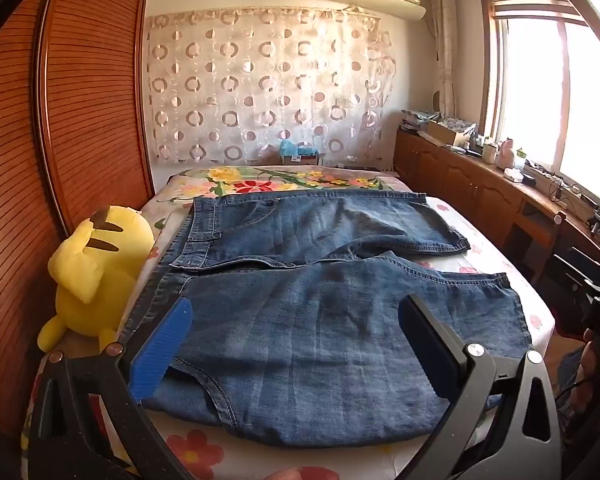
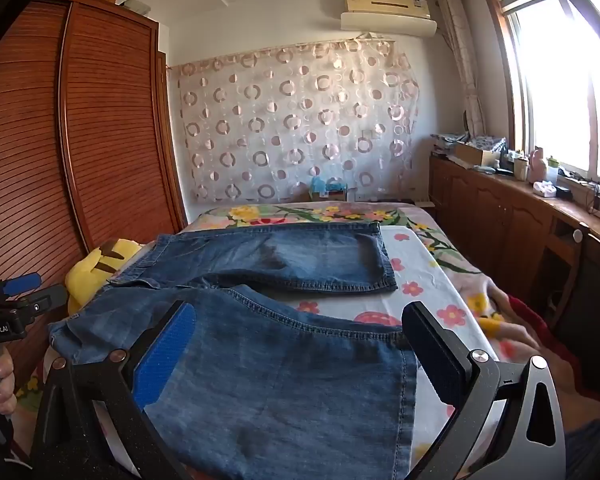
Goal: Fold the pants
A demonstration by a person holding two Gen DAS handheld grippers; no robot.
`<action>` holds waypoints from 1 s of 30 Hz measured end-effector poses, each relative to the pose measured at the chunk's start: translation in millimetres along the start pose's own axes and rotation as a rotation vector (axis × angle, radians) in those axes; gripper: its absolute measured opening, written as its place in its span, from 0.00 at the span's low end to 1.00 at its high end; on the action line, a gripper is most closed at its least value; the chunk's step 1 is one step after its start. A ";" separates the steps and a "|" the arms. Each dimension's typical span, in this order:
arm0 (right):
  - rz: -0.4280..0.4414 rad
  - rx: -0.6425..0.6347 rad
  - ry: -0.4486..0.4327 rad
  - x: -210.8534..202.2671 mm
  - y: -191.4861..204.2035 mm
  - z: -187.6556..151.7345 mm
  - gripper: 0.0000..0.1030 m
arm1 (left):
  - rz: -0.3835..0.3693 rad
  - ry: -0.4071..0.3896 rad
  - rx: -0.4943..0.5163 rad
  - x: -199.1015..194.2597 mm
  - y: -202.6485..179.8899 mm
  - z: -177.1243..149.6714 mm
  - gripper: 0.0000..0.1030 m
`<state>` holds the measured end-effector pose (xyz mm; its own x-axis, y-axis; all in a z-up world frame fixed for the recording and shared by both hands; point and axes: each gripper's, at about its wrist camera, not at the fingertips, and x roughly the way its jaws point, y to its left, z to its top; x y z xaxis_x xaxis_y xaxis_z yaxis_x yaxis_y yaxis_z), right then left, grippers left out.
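Observation:
Blue denim pants lie spread flat on the flowered bed, waistband to the left, both legs running right and a little apart. My left gripper is open and empty, hovering above the near leg close to the waistband end. My right gripper is open and empty, above the near leg's hem end; the pants fill the space below it. The left gripper also shows at the left edge of the right wrist view.
A yellow plush toy lies on the bed's left edge beside the waistband, against the wooden wardrobe. A low wooden cabinet with clutter runs along the right under the window. A patterned curtain hangs behind the bed.

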<state>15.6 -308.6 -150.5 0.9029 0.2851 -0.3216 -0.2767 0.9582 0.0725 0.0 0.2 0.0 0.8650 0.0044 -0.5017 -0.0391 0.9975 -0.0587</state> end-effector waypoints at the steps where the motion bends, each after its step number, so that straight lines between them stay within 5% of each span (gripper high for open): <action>1: 0.001 0.002 0.003 0.1 0.0 0.0 1.00 | 0.000 0.001 0.001 0.0 0.4 0.0 1.00; 30: 0.002 0.009 0.008 -1.6 -0.8 -1.6 1.00 | 0.011 0.005 0.014 -1.5 0.4 -0.2 1.00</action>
<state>13.9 -309.9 -151.5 0.8996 0.2872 -0.3292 -0.2757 0.9577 0.0820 -1.4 0.5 0.5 0.8620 0.0152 -0.5067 -0.0417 0.9983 -0.0409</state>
